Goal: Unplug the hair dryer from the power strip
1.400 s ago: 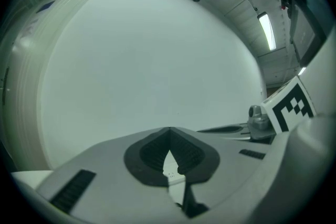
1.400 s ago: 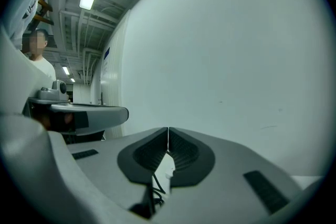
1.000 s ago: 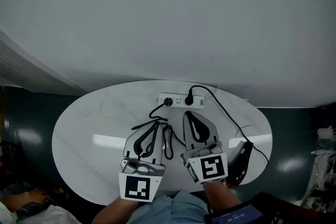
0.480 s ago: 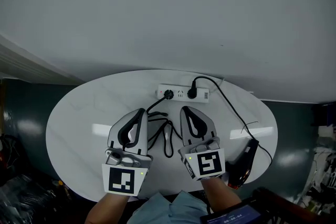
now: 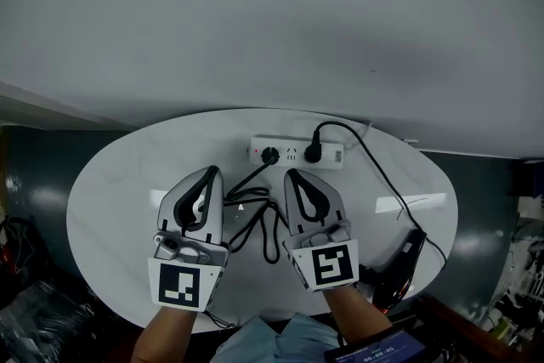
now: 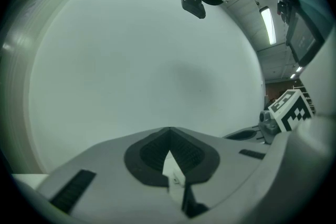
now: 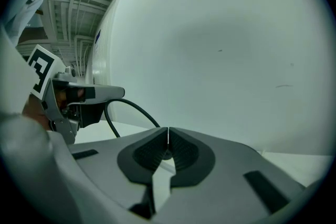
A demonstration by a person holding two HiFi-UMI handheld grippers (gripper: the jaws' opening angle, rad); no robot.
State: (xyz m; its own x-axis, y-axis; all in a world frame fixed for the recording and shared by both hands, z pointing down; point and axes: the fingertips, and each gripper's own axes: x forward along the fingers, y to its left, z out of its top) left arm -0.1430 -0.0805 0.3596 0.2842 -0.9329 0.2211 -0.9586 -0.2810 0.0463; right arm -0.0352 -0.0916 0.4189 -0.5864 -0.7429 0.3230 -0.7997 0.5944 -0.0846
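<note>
White power strip [image 5: 290,154] ahead has the hair dryer [image 5: 396,263] plug [image 5: 313,153] seated; my left tongs [image 5: 212,172] and right tongs [image 5: 291,174] are closed, empty, short of it, so next I open right and clamp the plug.

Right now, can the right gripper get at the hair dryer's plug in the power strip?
Probably yes: the right gripper sits just short of the hair dryer's plug in the power strip, with only bare table between. Its jaws are shut, so they must open first.
</note>
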